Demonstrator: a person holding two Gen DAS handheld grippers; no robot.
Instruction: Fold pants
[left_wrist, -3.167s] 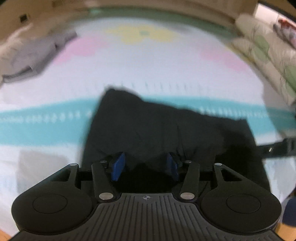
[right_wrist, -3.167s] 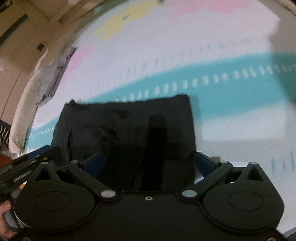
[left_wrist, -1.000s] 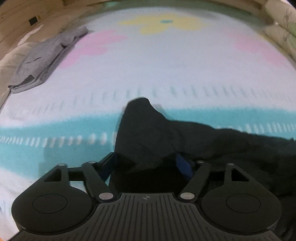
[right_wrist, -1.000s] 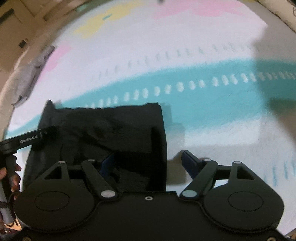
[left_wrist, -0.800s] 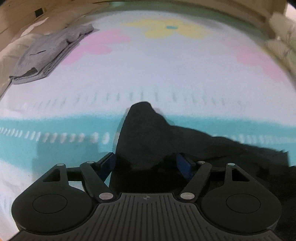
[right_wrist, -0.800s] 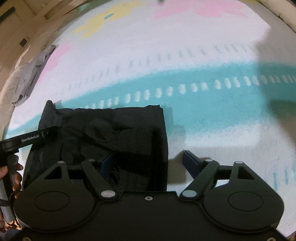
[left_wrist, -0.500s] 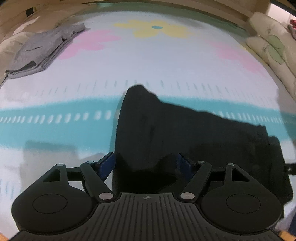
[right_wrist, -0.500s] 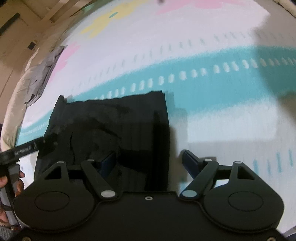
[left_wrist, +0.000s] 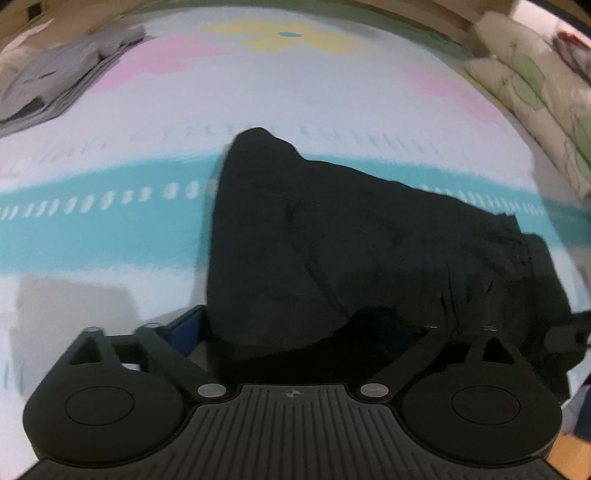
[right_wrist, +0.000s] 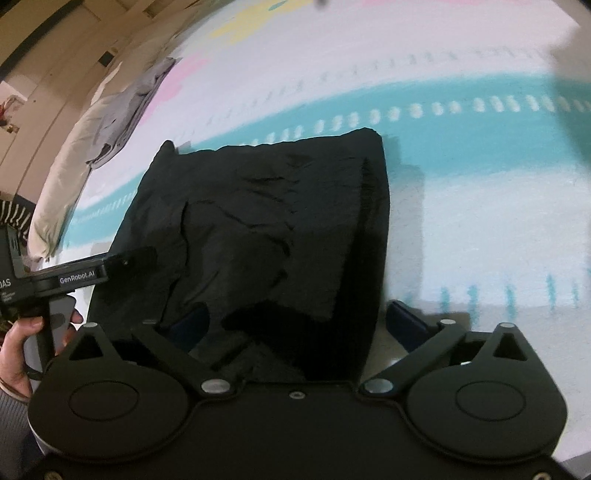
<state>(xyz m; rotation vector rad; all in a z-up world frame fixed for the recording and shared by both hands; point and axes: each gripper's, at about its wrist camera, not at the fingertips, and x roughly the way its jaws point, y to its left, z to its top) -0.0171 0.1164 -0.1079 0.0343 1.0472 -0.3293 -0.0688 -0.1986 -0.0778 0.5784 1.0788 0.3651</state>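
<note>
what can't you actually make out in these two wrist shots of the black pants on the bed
- Left wrist view: the near edge of the black pants is hidden by the left gripper's body; its right finger is lost against the dark cloth.
- Right wrist view: the pants' near edge is hidden behind the right gripper's body.
- Both views: fold layers unreadable, black on black.
- Grey garment: blurred, type unclear.
- Pillows: cut off by the frame edge.
</note>
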